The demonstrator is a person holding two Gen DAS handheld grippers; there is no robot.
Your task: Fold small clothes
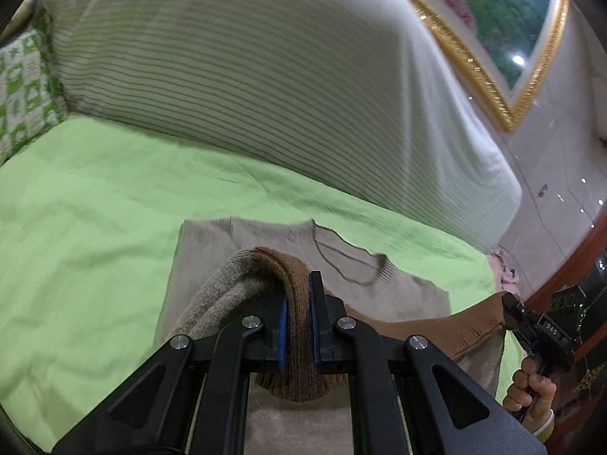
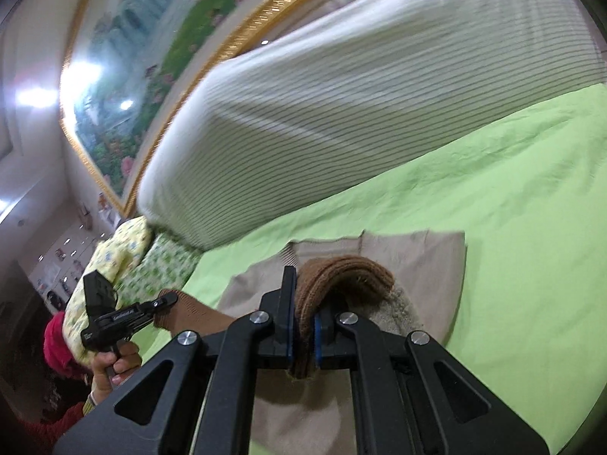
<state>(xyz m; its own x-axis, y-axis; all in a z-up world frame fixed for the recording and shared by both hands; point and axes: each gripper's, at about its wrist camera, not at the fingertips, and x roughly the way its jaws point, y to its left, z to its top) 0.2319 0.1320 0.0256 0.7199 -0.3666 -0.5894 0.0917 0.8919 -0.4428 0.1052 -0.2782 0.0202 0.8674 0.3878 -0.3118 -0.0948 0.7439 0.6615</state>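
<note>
The beige sweater (image 1: pixel 235 242) lies flat on the green bed sheet (image 1: pixel 83 197), in front of the striped cushion (image 1: pixel 242 76). Above the sweater's near end, the left hand-held gripper (image 1: pixel 299 326) and the right hand-held gripper (image 2: pixel 303 335) each pinch the brown ribbed hem (image 1: pixel 296 288), lifted toward the collar (image 1: pixel 356 265). If one side leads or the knit slips from a pinch, the fold would probably land crooked.

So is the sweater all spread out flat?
No. The sweater is partly folded: both tongs hold its brown hem up over the chest.
</note>
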